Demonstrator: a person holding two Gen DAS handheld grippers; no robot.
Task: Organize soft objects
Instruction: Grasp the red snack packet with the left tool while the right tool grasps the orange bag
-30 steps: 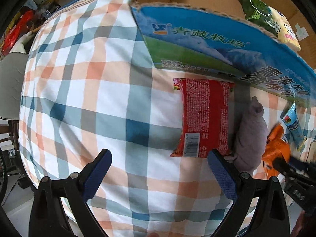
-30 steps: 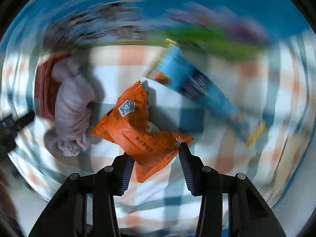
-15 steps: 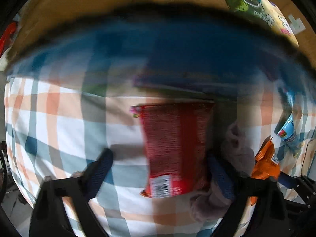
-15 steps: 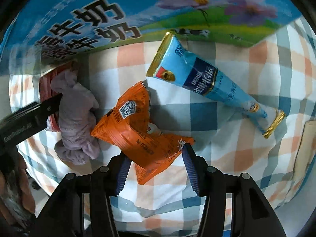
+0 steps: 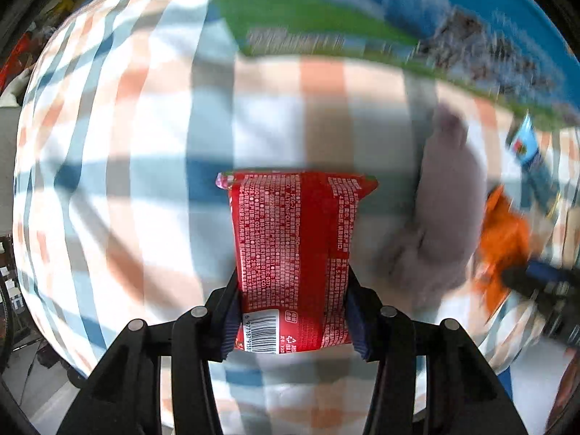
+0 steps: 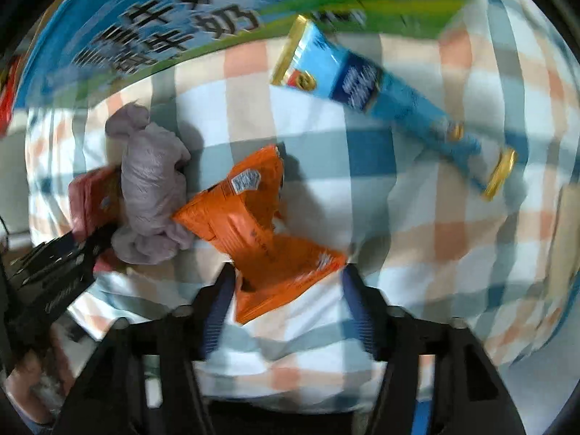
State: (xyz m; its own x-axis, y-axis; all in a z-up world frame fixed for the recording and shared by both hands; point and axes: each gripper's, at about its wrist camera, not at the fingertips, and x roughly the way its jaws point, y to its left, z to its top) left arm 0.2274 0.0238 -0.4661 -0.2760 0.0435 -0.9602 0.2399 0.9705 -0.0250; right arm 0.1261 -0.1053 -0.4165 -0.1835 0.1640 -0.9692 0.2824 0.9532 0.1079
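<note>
My left gripper (image 5: 290, 311) is shut on the near end of a red snack packet (image 5: 293, 250) and holds it over the checked cloth (image 5: 145, 181). My right gripper (image 6: 286, 290) is shut on an orange snack packet (image 6: 261, 224), which also shows at the right of the left wrist view (image 5: 502, 239). A rolled lilac cloth (image 6: 148, 188) lies between the two packets, touching the orange one; it also shows in the left wrist view (image 5: 446, 210). A long blue wrapper with gold ends (image 6: 384, 105) lies beyond, to the right.
A blue and green printed cardboard box (image 5: 398, 11) stands along the far side of the cloth; its wall also shows in the right wrist view (image 6: 174, 36). The left gripper's body (image 6: 54, 282) shows at the left of the right wrist view.
My left gripper has moved onto the red packet, closed on it and drawn it back from the box. My right gripper still holds the orange packet.
</note>
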